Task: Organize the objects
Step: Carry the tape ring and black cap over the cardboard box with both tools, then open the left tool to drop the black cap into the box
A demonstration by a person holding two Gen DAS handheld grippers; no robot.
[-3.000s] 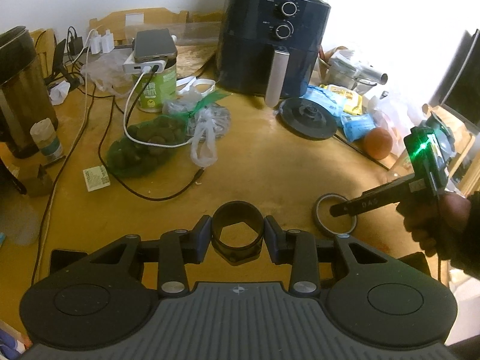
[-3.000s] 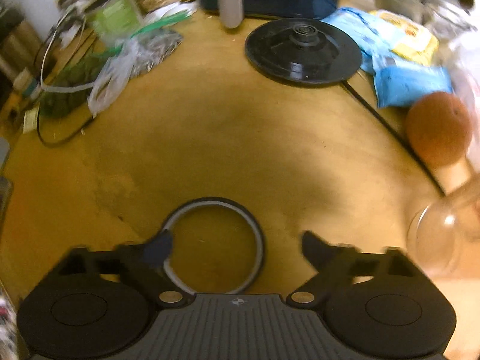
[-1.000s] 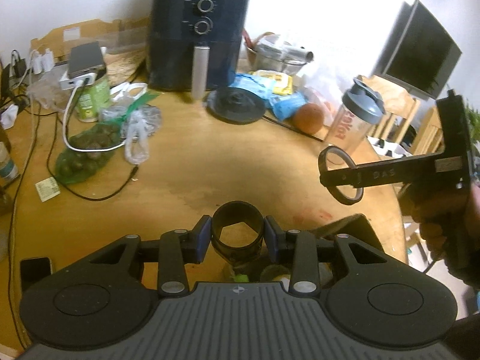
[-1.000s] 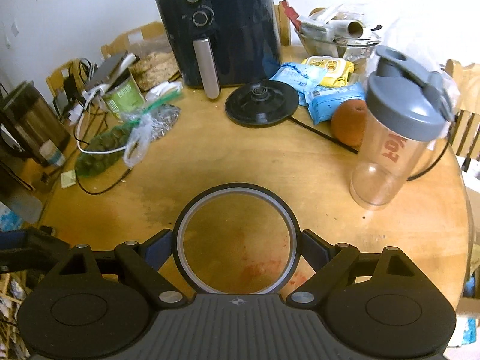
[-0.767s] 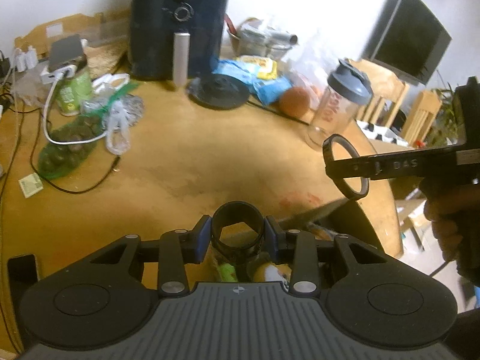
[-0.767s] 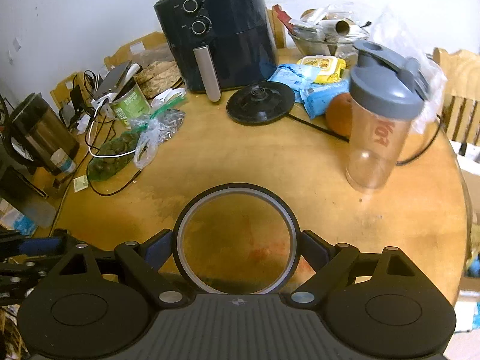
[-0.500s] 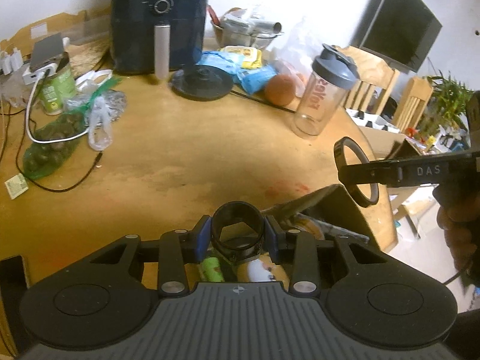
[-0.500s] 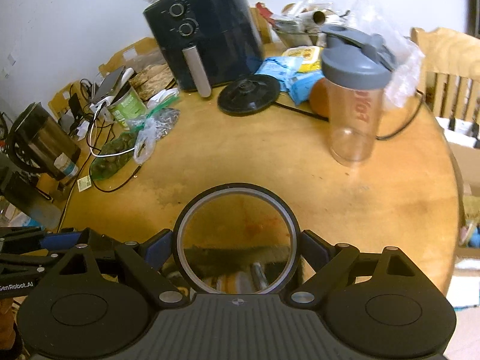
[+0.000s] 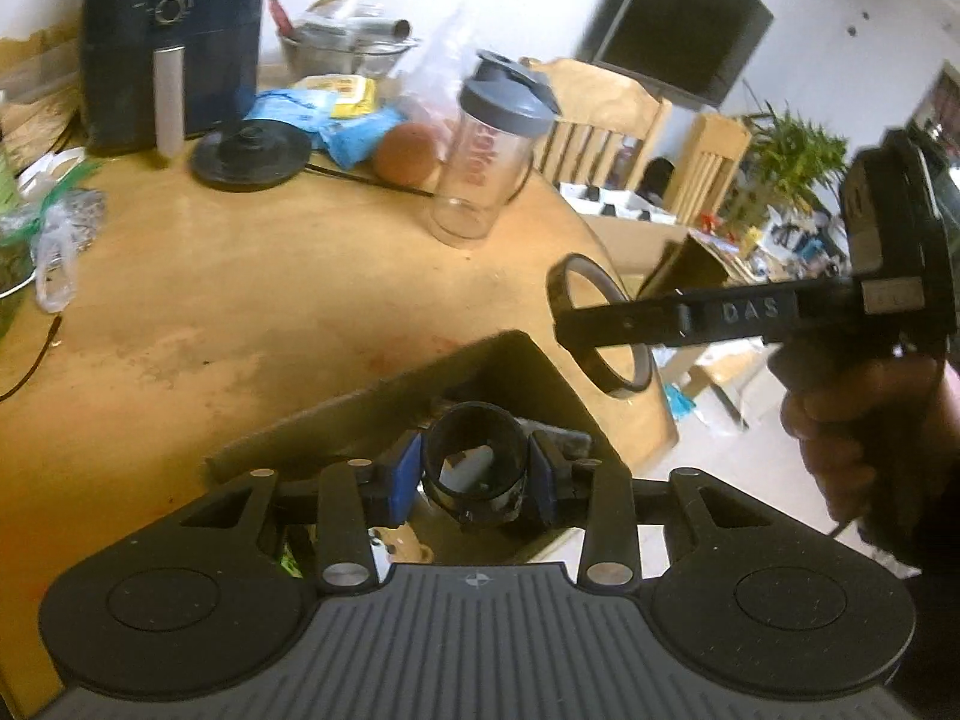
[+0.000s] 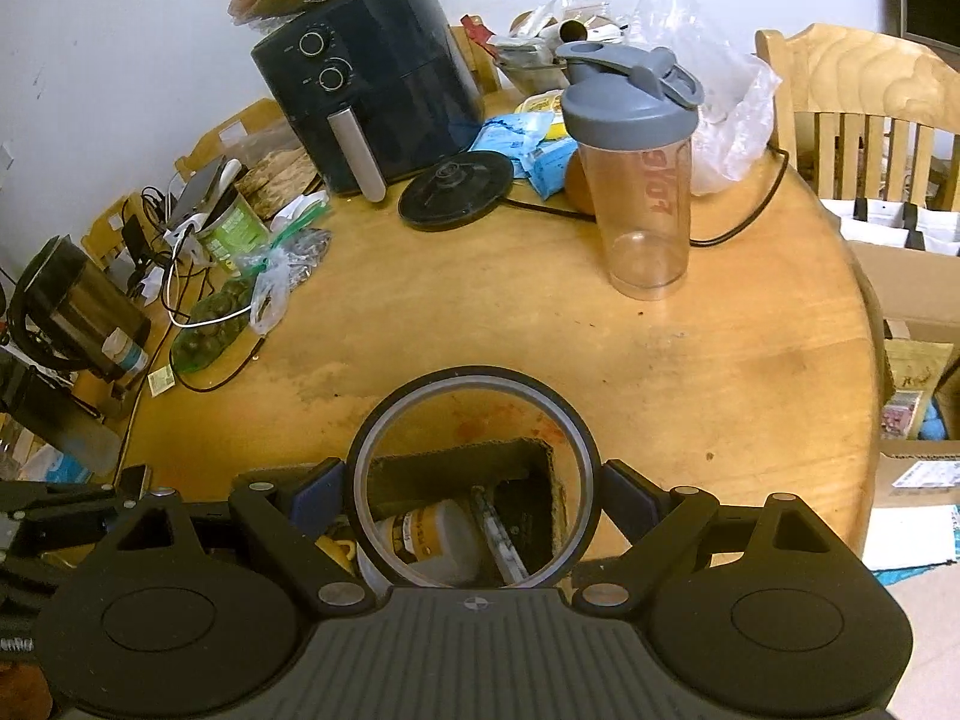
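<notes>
Only the left wrist view shows both fingers clenched: left gripper (image 9: 474,473) on a black collar (image 9: 474,462), right gripper (image 9: 567,324) on a thin ring (image 9: 600,324) at centre right.

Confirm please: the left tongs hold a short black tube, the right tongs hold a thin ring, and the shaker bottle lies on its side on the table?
Not quite. The shaker bottle stands upright on the table, lid on, as the right wrist view shows. The rest holds: left tongs grip the short black tube, right tongs the thin ring.
</notes>
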